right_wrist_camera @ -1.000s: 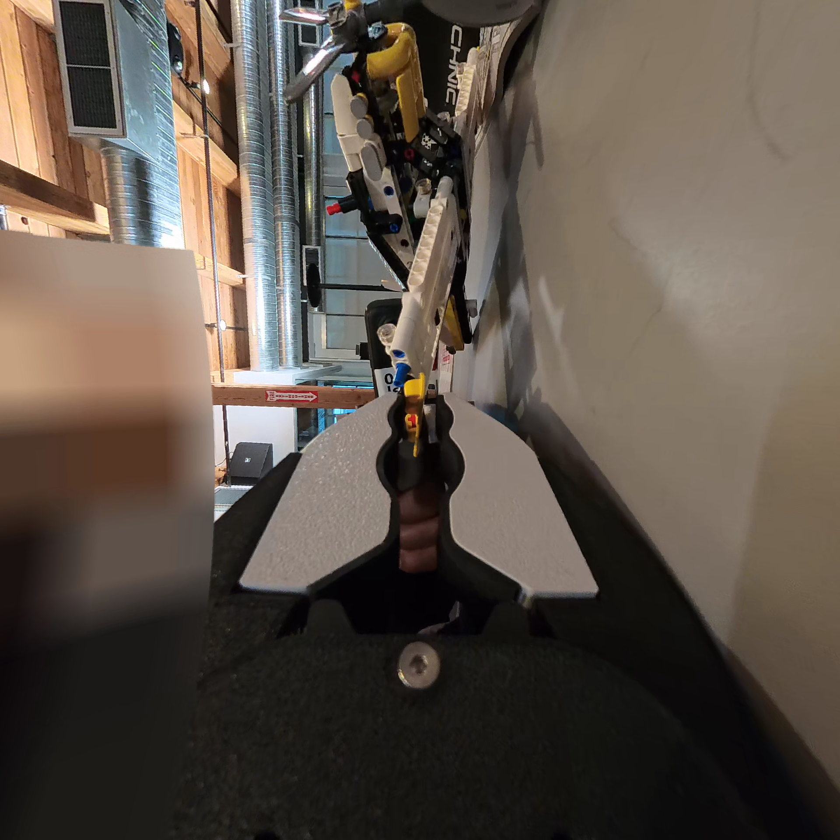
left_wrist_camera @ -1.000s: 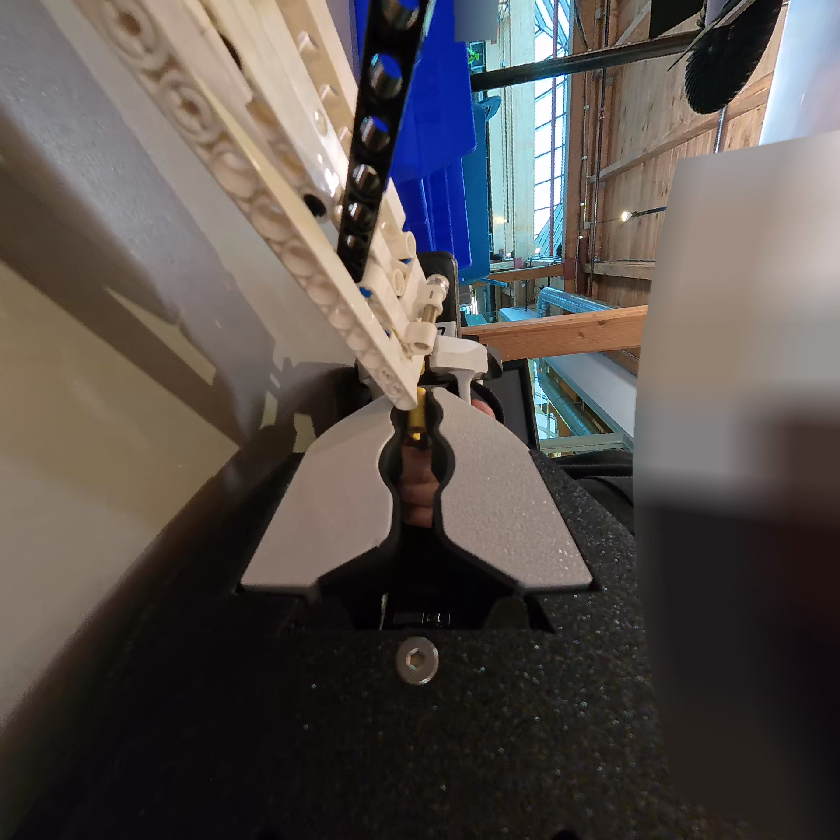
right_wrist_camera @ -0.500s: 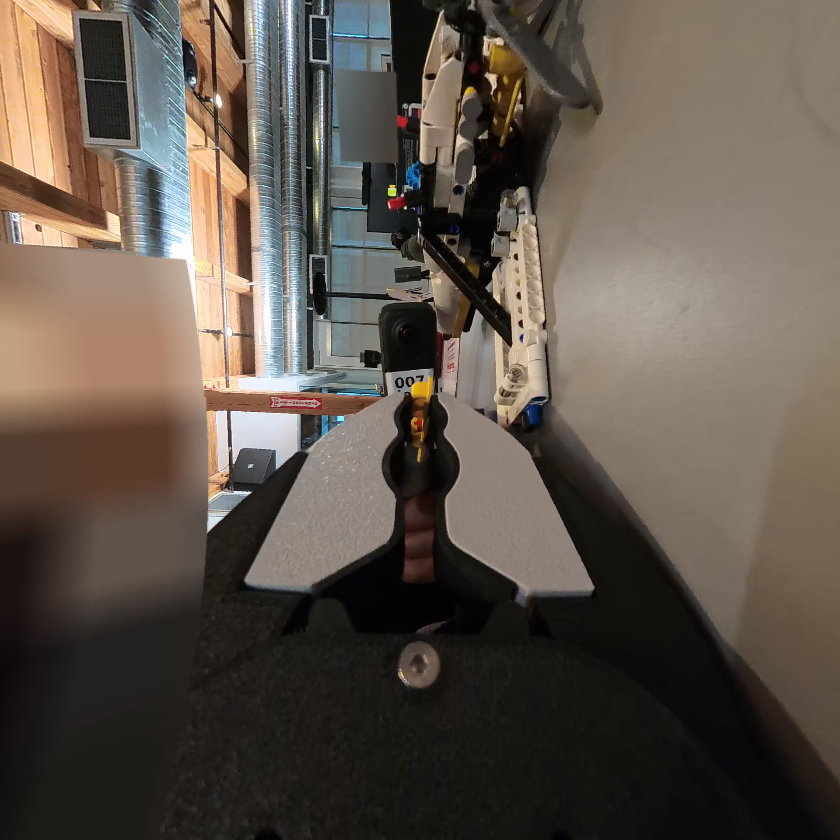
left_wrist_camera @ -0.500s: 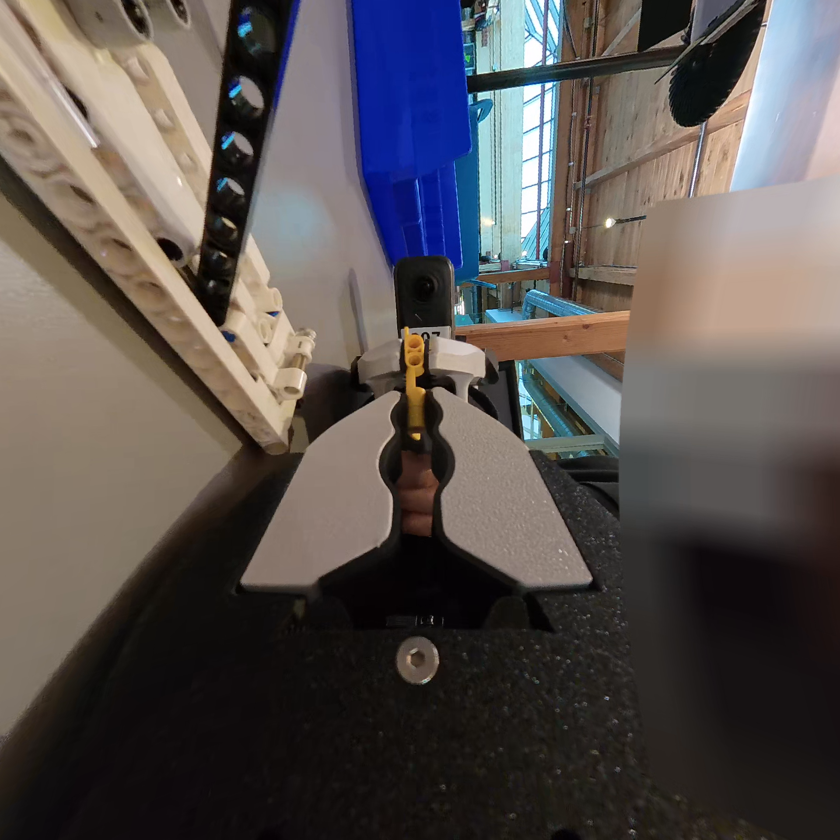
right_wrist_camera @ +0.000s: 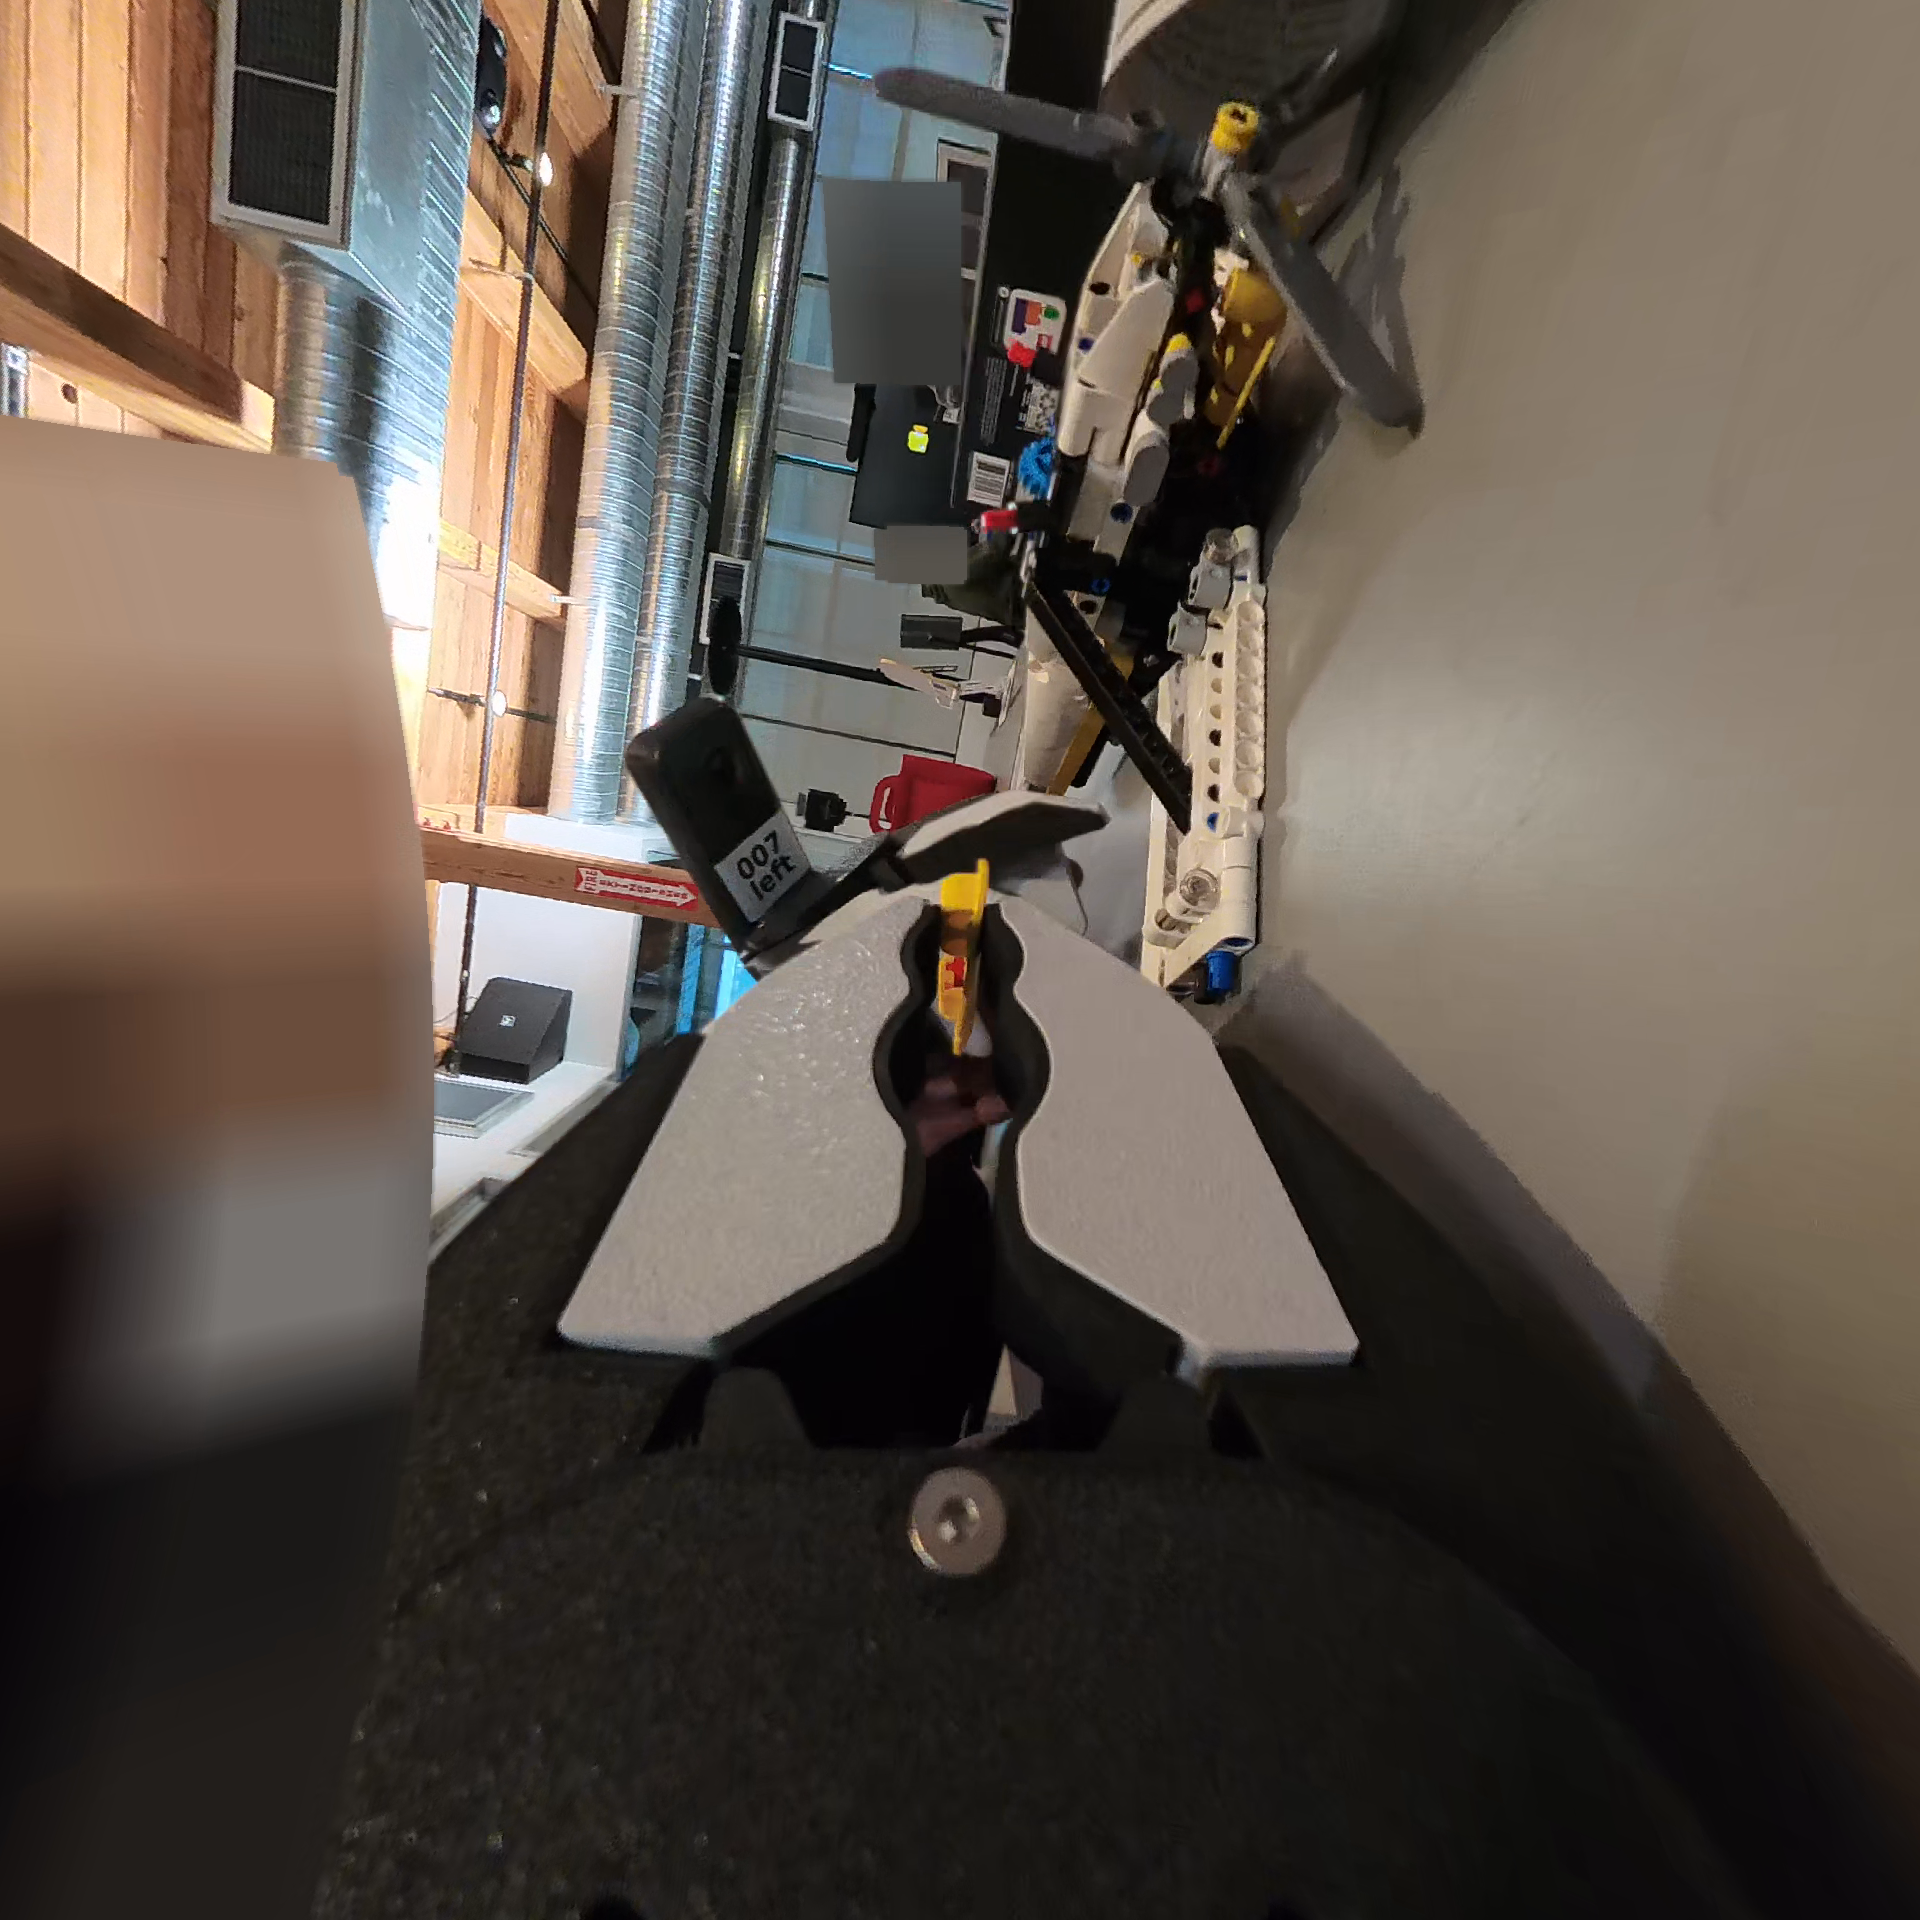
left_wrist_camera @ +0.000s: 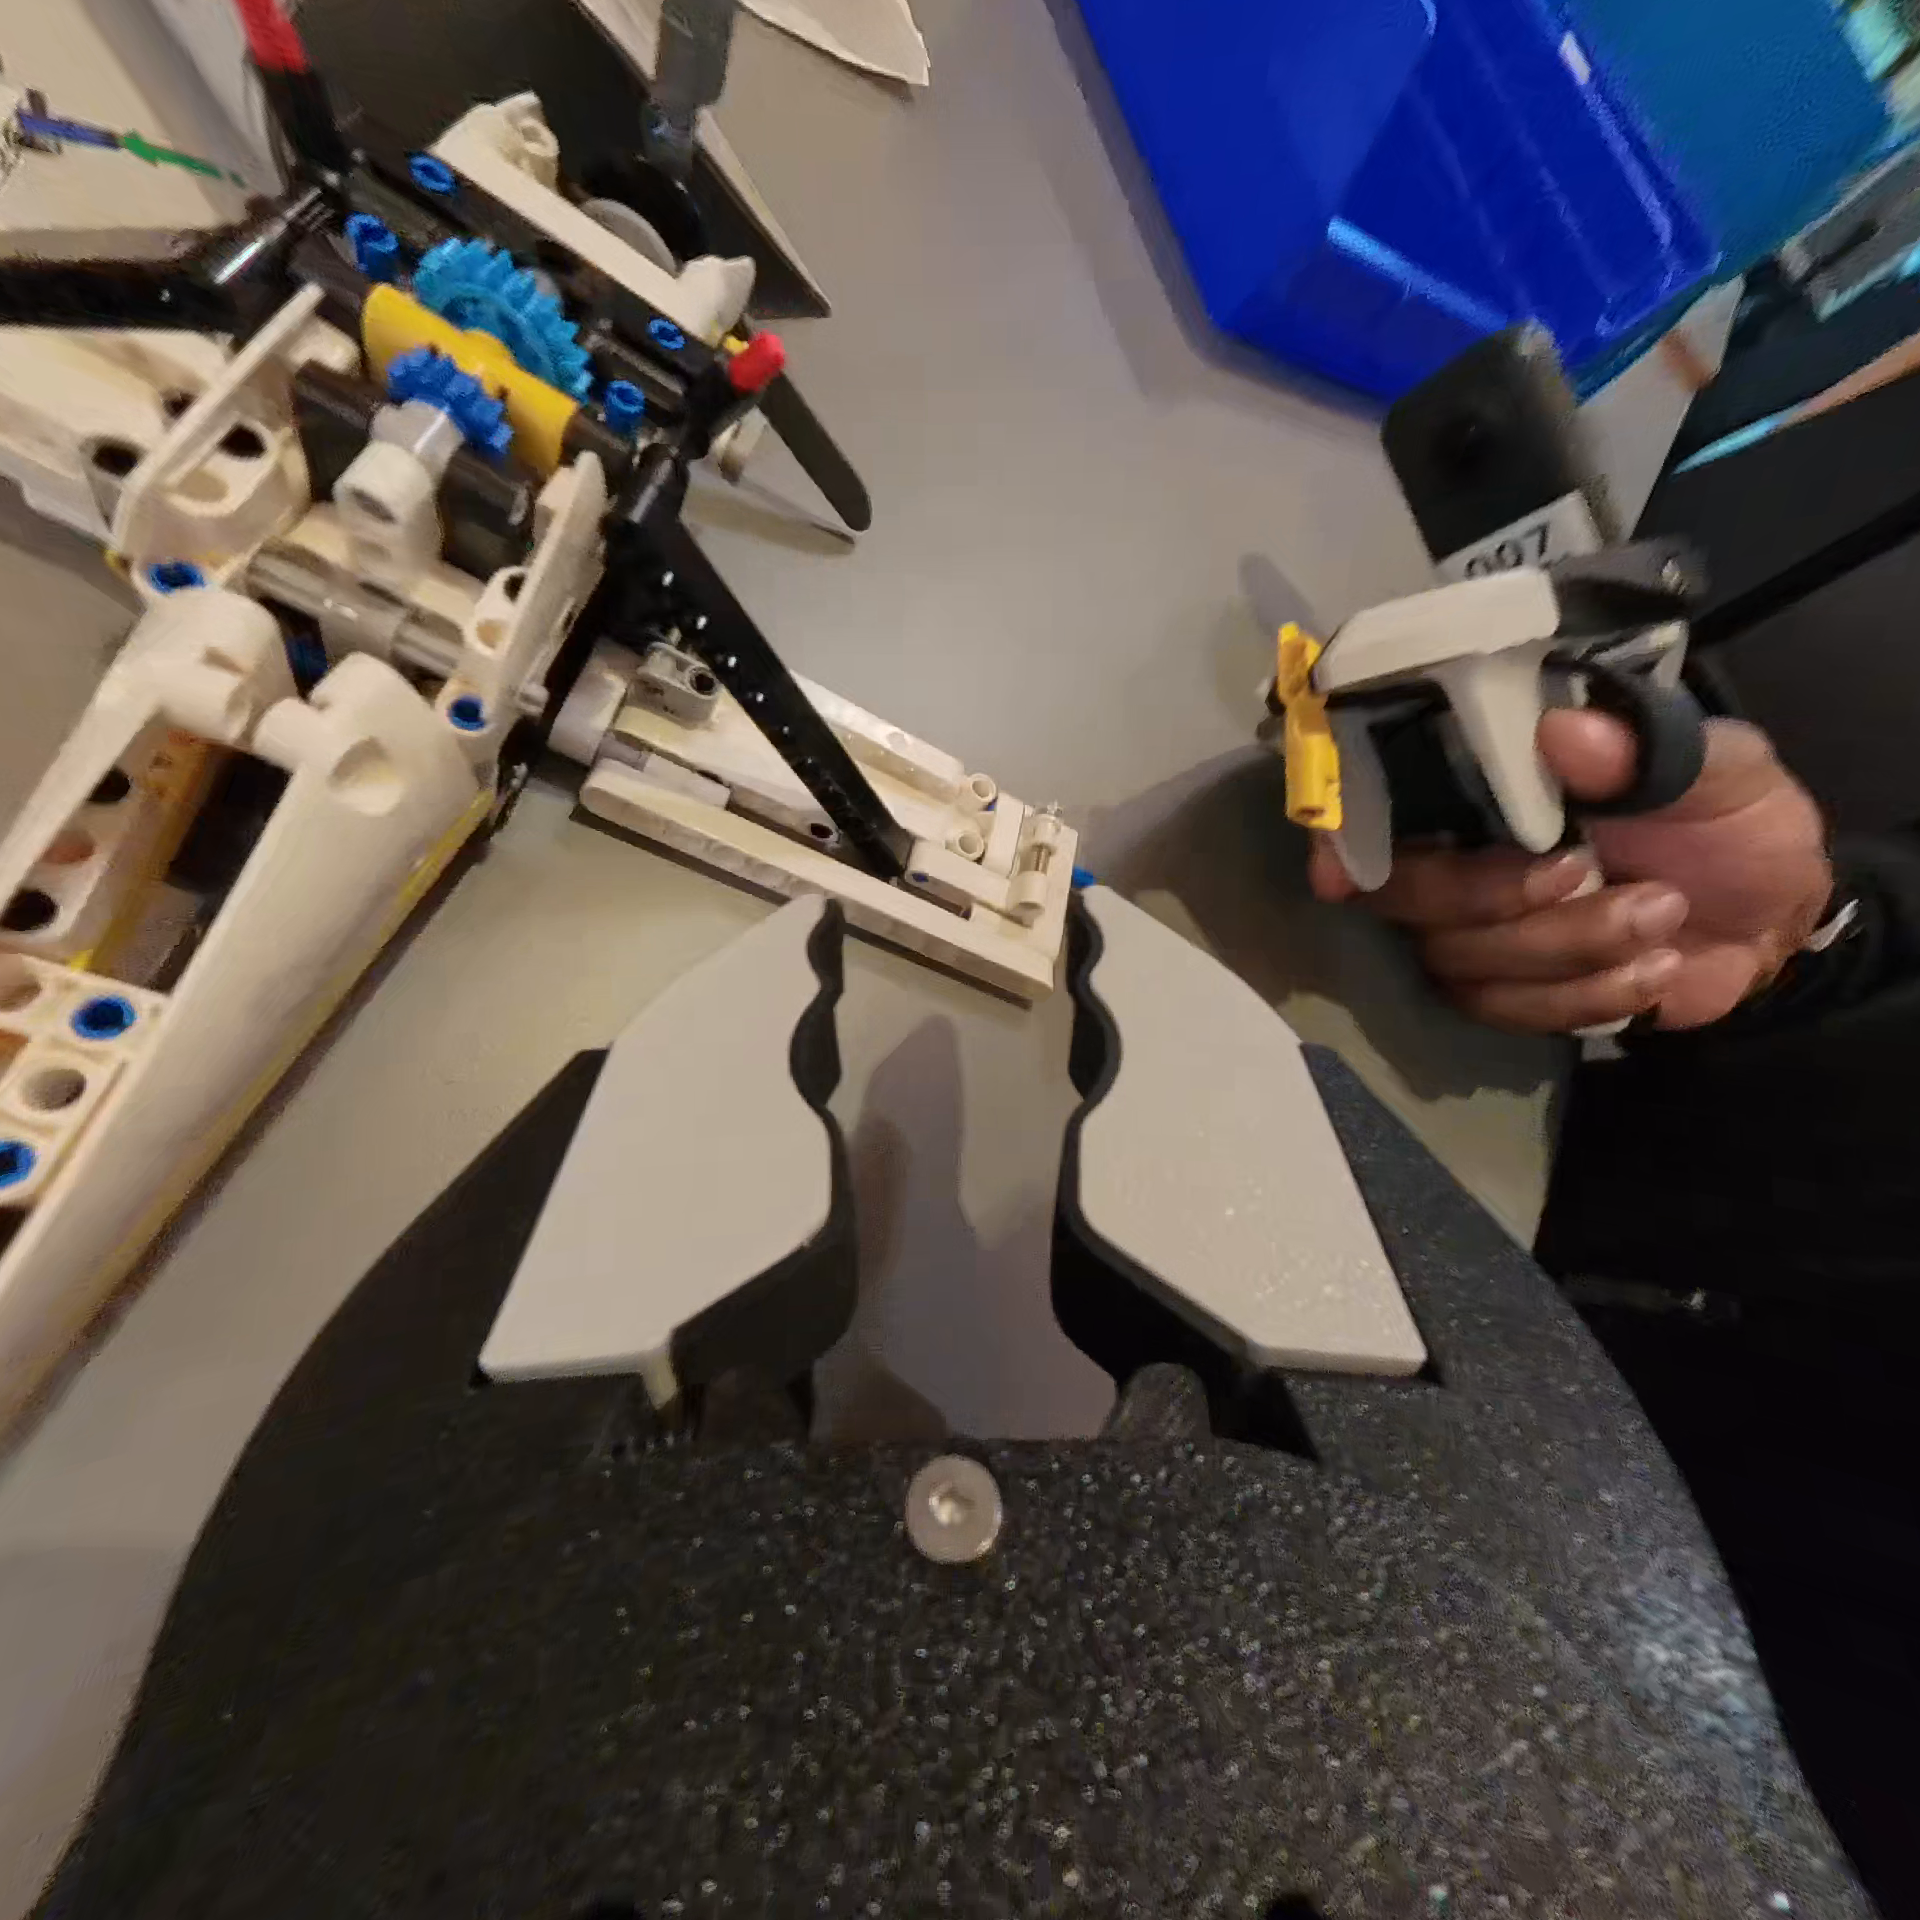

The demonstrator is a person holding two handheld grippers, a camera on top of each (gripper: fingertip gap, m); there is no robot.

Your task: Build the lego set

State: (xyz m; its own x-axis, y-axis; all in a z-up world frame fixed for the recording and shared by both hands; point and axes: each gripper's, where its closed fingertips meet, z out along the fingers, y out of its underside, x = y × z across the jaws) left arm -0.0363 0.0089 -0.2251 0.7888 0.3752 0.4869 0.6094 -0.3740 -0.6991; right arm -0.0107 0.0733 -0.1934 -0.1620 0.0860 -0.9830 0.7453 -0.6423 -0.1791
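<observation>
A white brick-built aircraft model (left_wrist_camera: 343,727) with a blue gear (left_wrist_camera: 499,301) lies on the pale table (left_wrist_camera: 1039,468). My left gripper (left_wrist_camera: 956,925) is open. Its fingertips stand on either side of the end of the model's white beam assembly (left_wrist_camera: 997,883), where a black beam (left_wrist_camera: 769,707) meets it; they do not press on it. My right gripper (right_wrist_camera: 961,920) is shut on a small yellow piece (right_wrist_camera: 958,966). It also shows in the left wrist view (left_wrist_camera: 1335,727), held by a hand (left_wrist_camera: 1621,894) to the right of the beam end, with the yellow piece (left_wrist_camera: 1307,748) in its tips. The left gripper (right_wrist_camera: 1008,831) shows just beyond the yellow piece.
A blue bin (left_wrist_camera: 1403,156) stands on the table behind the right gripper. In the right wrist view the model (right_wrist_camera: 1143,364) and its white beam (right_wrist_camera: 1216,748) lie along the table, with a red mug (right_wrist_camera: 930,784) and a dark box (right_wrist_camera: 997,416) farther off.
Both grippers were shut tip to tip on the yellow piece. My left gripper has let go, opened, and swung down to the model's white beam end. The right still holds the yellow piece.
</observation>
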